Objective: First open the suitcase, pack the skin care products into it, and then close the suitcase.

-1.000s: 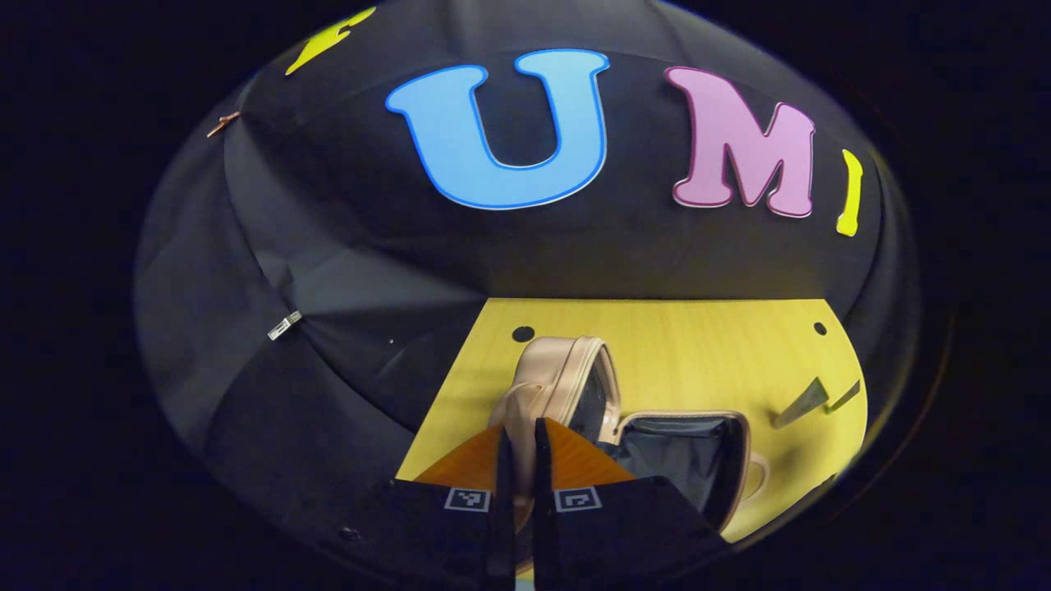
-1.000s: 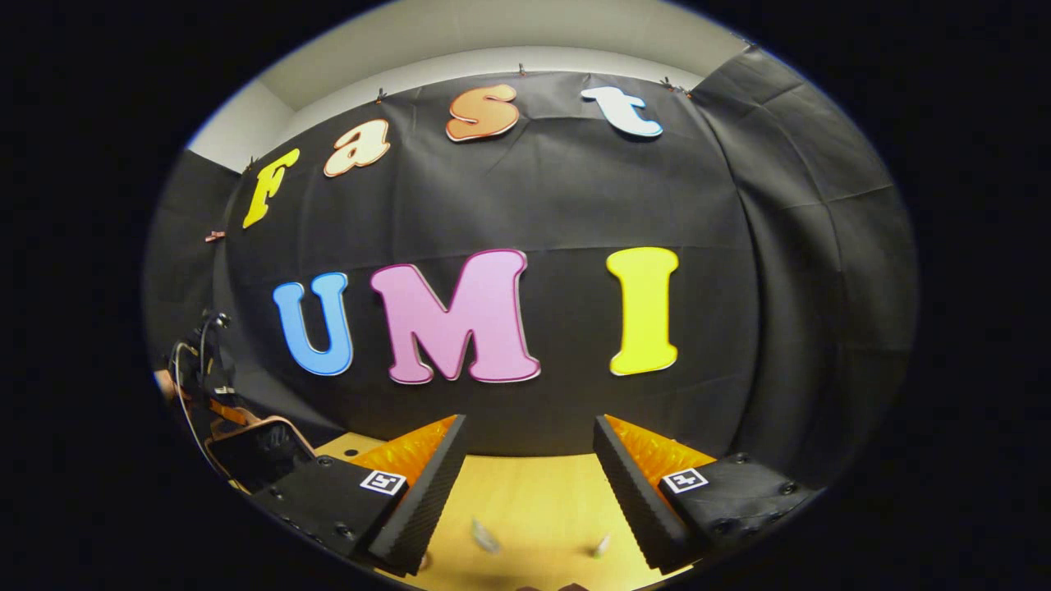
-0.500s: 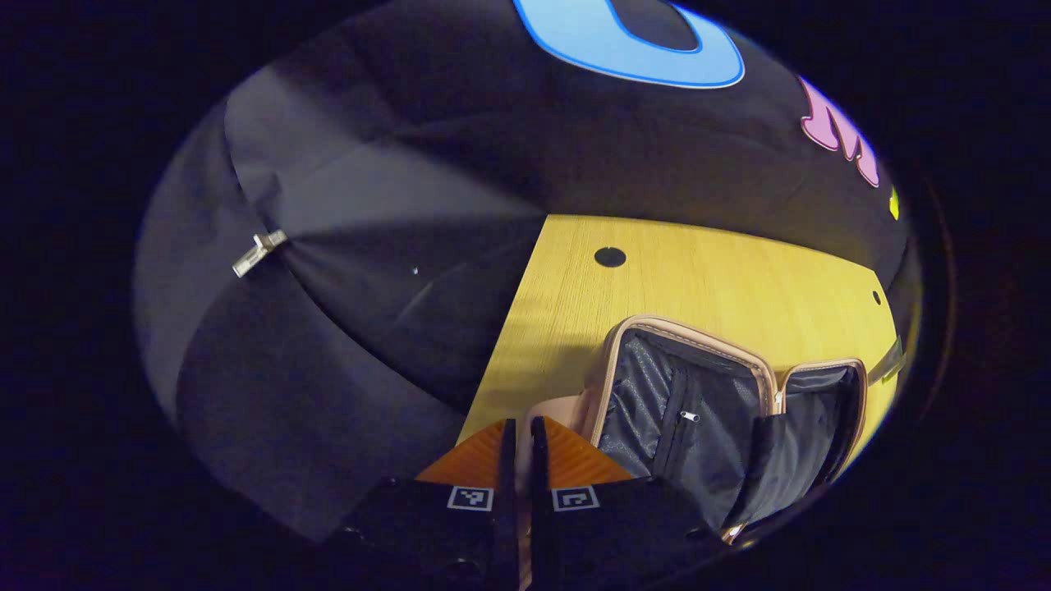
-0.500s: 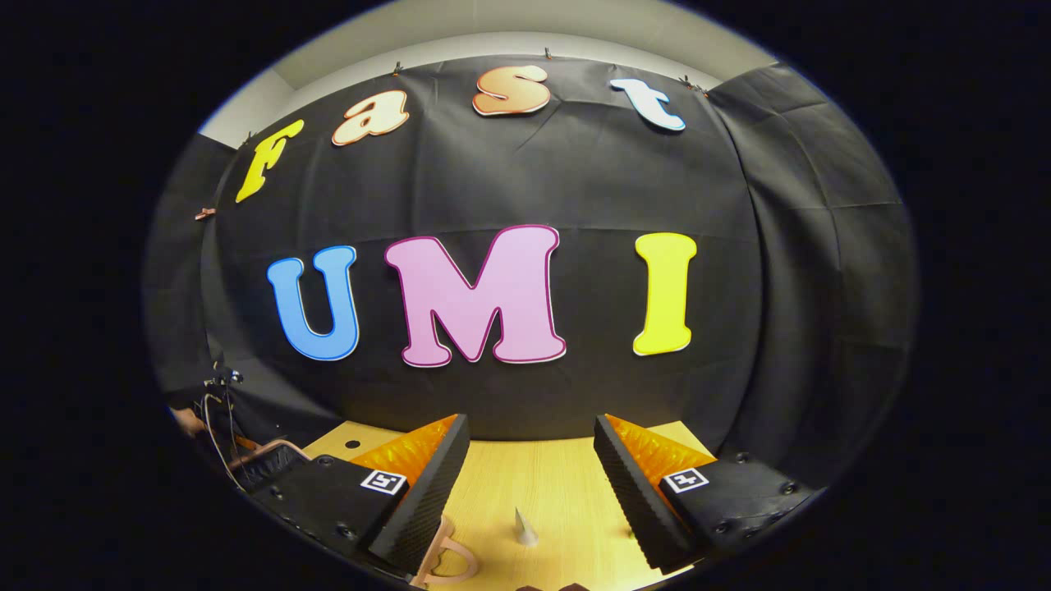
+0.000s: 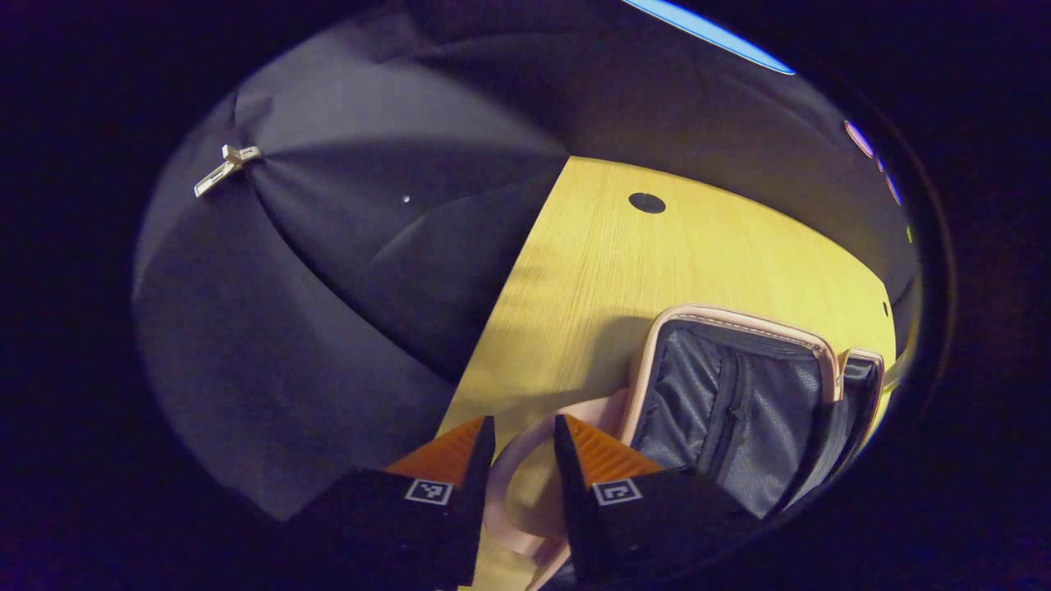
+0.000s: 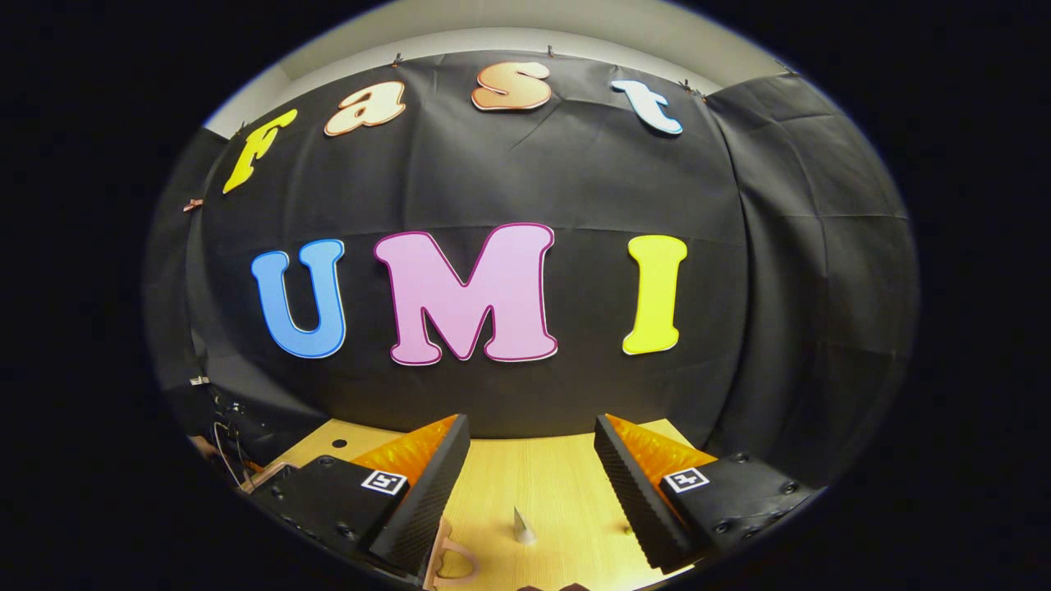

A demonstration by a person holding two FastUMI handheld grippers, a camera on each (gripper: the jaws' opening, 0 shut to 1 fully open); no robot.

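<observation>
A small pink suitcase [image 5: 743, 394] lies open in the lower right of the left gripper view, flat on a yellow wooden table [image 5: 608, 271]. Its dark fabric lining shows, with a vertical zip pocket down the middle of the near half, and a pale pink trim runs around the rim. No skin care products are visible inside. The left gripper [image 5: 523, 460], at the bottom centre of that view, has its fingers parted and released, with the suitcase's looped pink handle [image 5: 517, 484] lying between them, apparently no longer pinched. In the right gripper view, the right gripper [image 6: 532, 480] is held wide open and empty at the bottom centre, above the table. A small pale pointed object [image 6: 520, 527] stands on the wood between its fingers, too small to identify. Judged from this, step 1, opening, looks done. Packing the products and closing the suitcase remain.
</observation>
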